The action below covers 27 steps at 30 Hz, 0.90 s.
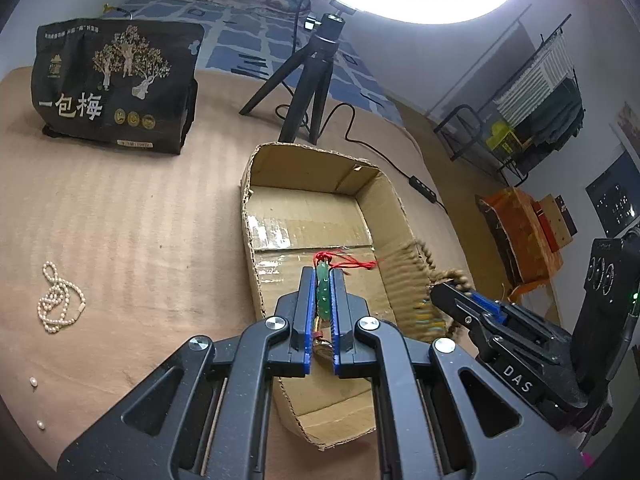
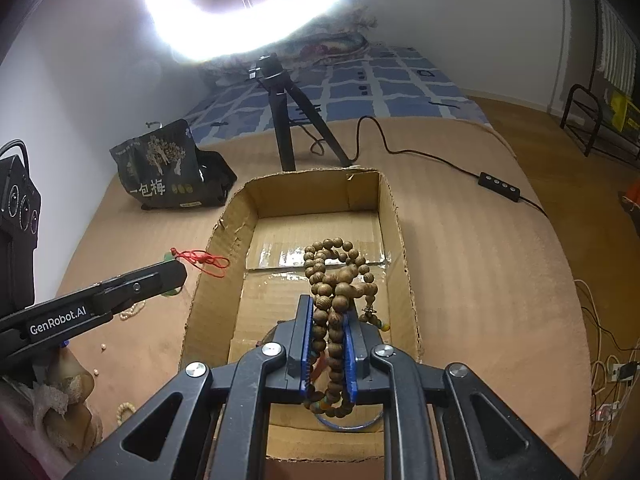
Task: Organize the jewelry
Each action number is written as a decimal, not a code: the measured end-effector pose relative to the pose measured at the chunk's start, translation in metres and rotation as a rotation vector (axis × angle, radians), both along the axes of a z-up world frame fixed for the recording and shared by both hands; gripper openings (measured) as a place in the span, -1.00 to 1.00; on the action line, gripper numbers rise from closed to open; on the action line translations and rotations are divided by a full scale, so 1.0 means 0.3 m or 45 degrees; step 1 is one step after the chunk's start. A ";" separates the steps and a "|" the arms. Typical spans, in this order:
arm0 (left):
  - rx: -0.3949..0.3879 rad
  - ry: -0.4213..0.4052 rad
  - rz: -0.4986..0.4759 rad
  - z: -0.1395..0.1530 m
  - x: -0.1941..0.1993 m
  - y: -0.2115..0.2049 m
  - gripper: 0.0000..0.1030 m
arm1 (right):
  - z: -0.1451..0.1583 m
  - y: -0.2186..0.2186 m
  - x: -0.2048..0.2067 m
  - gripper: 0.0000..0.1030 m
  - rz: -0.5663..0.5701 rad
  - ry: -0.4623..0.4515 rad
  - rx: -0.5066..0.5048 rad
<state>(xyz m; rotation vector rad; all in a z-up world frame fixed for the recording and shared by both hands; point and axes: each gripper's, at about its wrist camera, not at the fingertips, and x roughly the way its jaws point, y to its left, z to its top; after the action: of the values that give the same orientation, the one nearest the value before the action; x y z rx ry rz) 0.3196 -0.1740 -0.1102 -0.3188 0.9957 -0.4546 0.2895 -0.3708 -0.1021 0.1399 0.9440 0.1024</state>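
Off to the left of my left gripper (image 1: 323,312), the pearl necklace (image 1: 60,304) lay loose on the bed (image 1: 140,220), not yet collected. That gripper pinched the green pendant (image 1: 323,296) tight, its red cord (image 1: 344,261) trailing ahead over the cardboard box (image 1: 392,208), I judged so it could drop inside. My right gripper (image 2: 328,344) clamped the wooden bead strand (image 2: 336,280) over the same box. The strand's lower loops were hidden behind the pads, and something blue beneath them I couldn't identify.

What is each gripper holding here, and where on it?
Left gripper clamps a green jade pendant along its body, red cord at the tip. Right gripper pinches bunched strands of the wooden bead string mid-length.
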 end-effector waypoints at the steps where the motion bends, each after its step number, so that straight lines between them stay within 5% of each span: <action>1: 0.008 -0.002 0.000 0.001 0.000 0.000 -0.92 | 0.003 -0.002 -0.001 -0.49 -0.005 -0.004 -0.003; 2: 0.013 -0.002 -0.003 0.001 -0.001 0.000 -0.89 | 0.007 -0.005 -0.004 -0.41 -0.012 -0.010 -0.004; 4: 0.020 0.004 -0.002 0.001 0.000 0.002 -0.32 | 0.014 -0.009 -0.006 -0.13 -0.026 -0.018 -0.012; 7: 0.034 -0.012 0.013 0.006 -0.005 0.010 -0.23 | 0.028 -0.013 -0.012 0.42 -0.057 -0.045 -0.040; 27: 0.137 -0.035 0.035 0.016 -0.033 0.079 -0.23 | 0.056 -0.010 -0.030 0.89 -0.108 -0.078 -0.037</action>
<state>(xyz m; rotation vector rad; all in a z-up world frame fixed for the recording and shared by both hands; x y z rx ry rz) 0.3098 -0.1503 -0.1053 -0.2287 0.9842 -0.3783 0.2805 -0.3739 -0.0854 0.1489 0.8767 0.0146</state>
